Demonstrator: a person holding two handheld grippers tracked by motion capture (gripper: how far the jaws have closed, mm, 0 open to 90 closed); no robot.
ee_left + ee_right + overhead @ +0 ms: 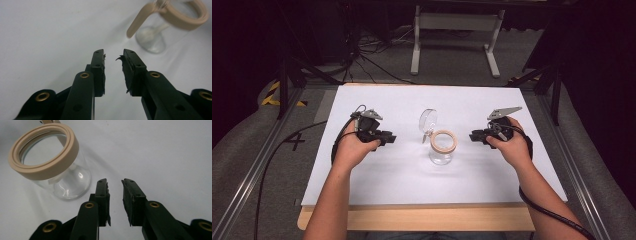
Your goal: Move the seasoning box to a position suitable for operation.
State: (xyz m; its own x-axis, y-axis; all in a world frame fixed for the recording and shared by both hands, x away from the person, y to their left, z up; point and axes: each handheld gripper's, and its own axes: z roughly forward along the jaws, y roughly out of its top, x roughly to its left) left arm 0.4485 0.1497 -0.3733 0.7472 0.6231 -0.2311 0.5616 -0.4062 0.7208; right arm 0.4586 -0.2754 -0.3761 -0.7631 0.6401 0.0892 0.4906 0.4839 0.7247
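Note:
A clear glass jar (pixel 441 151) with a beige rubber ring (pixel 443 141) on its mouth stands in the middle of the white table (pixel 402 172). Its round glass lid (pixel 428 120) is swung open behind it on a wire hinge. My left gripper (pixel 391 139) rests to the jar's left, pointing at it, jaws open with nothing between them. The jar (pixel 160 30) lies ahead and right of the left gripper (pixel 113 55). My right gripper (pixel 473 136) sits to the jar's right, also open and empty. In the right gripper view the jar (pixel 53 170) stands left of the right gripper (pixel 115 182).
The white sheet covers a wooden tabletop (pixel 437 220) whose edge shows at the front. Metal rails (pixel 257 170) run along both sides. Behind the table are cables (pixel 372 55) and a white stand (pixel 457 30) on the floor.

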